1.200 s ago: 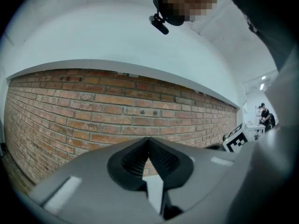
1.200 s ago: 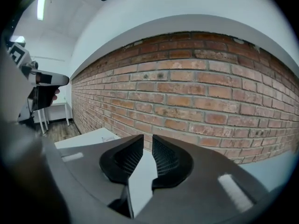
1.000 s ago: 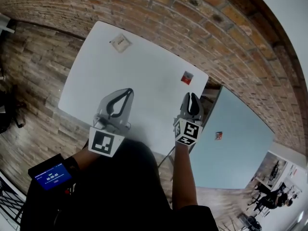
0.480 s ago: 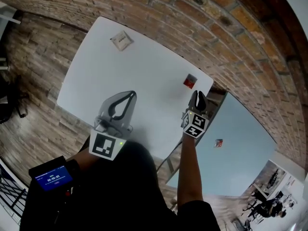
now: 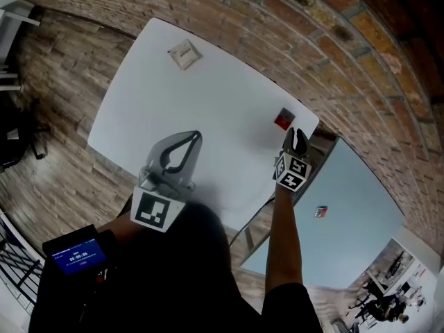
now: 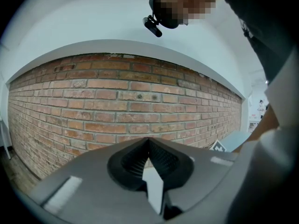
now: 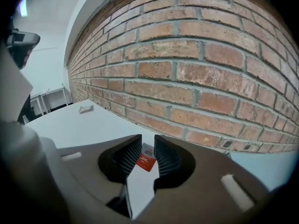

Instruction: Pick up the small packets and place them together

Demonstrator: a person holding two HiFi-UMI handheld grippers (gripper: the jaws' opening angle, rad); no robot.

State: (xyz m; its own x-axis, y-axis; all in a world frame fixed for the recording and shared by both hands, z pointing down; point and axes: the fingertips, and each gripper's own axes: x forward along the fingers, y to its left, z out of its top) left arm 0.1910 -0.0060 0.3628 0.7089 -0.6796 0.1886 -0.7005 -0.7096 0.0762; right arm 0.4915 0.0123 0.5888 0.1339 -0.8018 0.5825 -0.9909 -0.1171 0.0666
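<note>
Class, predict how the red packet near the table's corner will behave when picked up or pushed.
The red packet lies flat and thin, so it is probably light and floppy. On the smooth white table a push would likely slide it, not roll it. Lying close to the edge, it might slip off.

Before me, the white table bears a pale packet at its far corner and a red packet by its right corner, well apart.
</note>
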